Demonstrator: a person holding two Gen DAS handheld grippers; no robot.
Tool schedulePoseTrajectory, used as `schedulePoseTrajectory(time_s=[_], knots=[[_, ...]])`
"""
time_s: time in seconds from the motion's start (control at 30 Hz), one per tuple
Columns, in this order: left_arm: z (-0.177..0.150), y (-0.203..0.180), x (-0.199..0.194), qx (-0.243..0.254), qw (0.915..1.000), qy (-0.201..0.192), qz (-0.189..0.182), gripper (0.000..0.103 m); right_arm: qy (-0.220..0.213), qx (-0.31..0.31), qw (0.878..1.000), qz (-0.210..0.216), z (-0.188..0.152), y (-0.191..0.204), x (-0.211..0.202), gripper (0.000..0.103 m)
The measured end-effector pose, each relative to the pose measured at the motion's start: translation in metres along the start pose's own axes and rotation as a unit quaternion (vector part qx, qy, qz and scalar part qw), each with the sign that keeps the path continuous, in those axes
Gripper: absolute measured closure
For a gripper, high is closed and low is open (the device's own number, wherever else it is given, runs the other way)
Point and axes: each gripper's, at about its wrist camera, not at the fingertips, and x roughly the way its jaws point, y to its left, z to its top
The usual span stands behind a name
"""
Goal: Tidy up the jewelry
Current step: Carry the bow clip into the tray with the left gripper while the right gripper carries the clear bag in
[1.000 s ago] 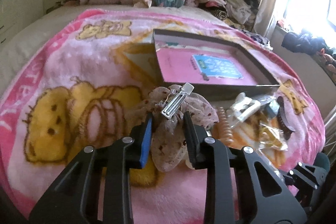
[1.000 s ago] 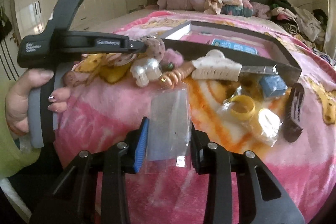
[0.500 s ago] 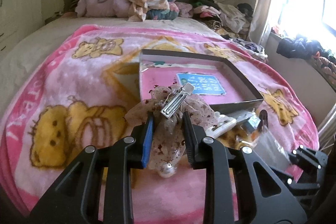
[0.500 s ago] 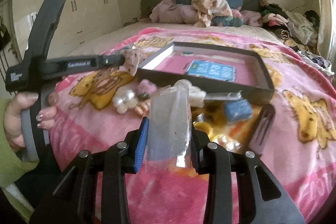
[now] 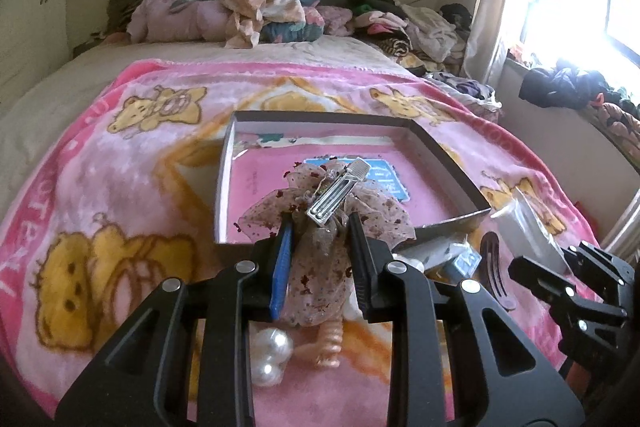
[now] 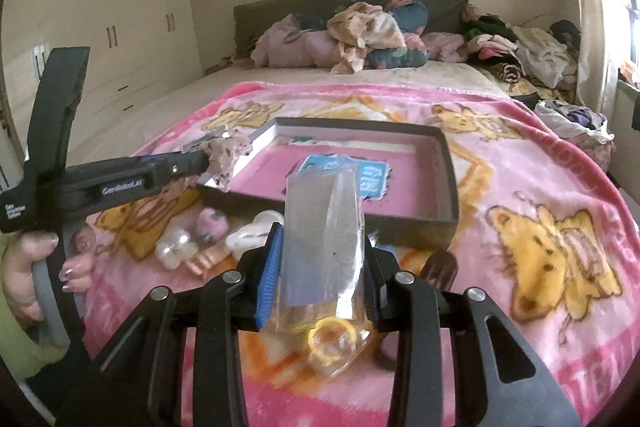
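My left gripper (image 5: 320, 247) is shut on a sheer spotted fabric bow (image 5: 320, 279) with a silver metal clip (image 5: 338, 193), held above the near edge of an open dark box (image 5: 440, 155) with a pink bottom. In the right wrist view that left gripper (image 6: 200, 161) carries the bow (image 6: 226, 155) at the box's left corner. My right gripper (image 6: 320, 259) is shut on a clear plastic bag (image 6: 320, 239), lifted in front of the box (image 6: 450, 179). The right gripper shows in the left wrist view (image 5: 560, 267) with the bag (image 5: 532, 227).
Loose pieces lie on the pink bear blanket (image 6: 560, 247) before the box: pearl balls (image 6: 176, 247), a pink pompom (image 6: 212, 223), a white claw clip (image 6: 256, 231), a yellow ring in a bag (image 6: 332, 339), a brown clip (image 6: 440, 267). A hand (image 6: 36, 267) grips the left tool. Clothes pile at the headboard.
Both grippers have risen off the blanket and moved toward the box, each keeping its load. The bow now hangs over the box's near edge; the bag is lifted clear of the pile.
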Motion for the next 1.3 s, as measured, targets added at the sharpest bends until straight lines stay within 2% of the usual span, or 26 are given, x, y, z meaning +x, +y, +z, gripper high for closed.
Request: schedulePoseTrajectory(time_s=[0.3, 0.63, 1.0, 1.3], knots=[[0.017, -0.016, 0.015, 0.009, 0.9999, -0.008, -0.006, 0.084, -0.008, 0.008, 1.000, -0.020, 0.024, -0.020, 0.016, 0.069], [0.024, -0.018, 0.043, 0.012, 0.9999, 0.004, 0.000, 0.084, 0.008, 0.026, 0.999, -0.031, 0.042, -0.047, 0.049, 0.069], [0.024, -0.010, 0.075, 0.011, 0.9993, 0.032, 0.019, 0.084, 0.048, 0.050, 0.997, -0.029, 0.048, -0.066, 0.098, 0.069], [0.017, -0.003, 0.097, 0.012, 0.9979, 0.054, 0.033, 0.082, 0.083, 0.047, 0.995, -0.038, 0.043, -0.068, 0.141, 0.068]])
